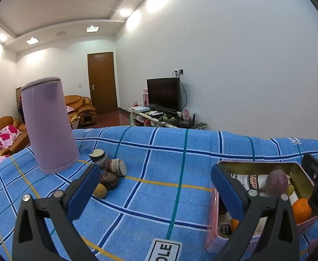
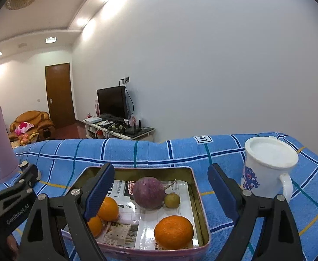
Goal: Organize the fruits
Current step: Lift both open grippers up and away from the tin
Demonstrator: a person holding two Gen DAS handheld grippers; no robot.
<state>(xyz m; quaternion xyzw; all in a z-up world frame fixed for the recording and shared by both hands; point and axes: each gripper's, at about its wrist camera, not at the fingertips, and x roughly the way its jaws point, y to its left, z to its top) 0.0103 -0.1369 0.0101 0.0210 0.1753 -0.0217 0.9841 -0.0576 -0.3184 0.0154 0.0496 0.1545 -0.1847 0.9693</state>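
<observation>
On my far left a tall purple canister (image 1: 50,126) stands on the blue checked cloth (image 1: 159,174), with cut brown fruit pieces (image 1: 111,171) just beside its base. My left gripper (image 1: 154,189) gapes wide, empty. Next comes the pink tin (image 2: 202,208), holding oranges (image 2: 173,232) and a purple fruit (image 2: 148,192); my right gripper (image 2: 161,193) hovers there, spread wide, empty. A lidded white mug (image 2: 267,169) sits rightmost

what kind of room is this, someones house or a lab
Most likely a home living room, not a lab. There is a television on a low stand, brown sofas with pink cushions, and a wooden door. The work surface is a table under a blue checked cloth.
</observation>
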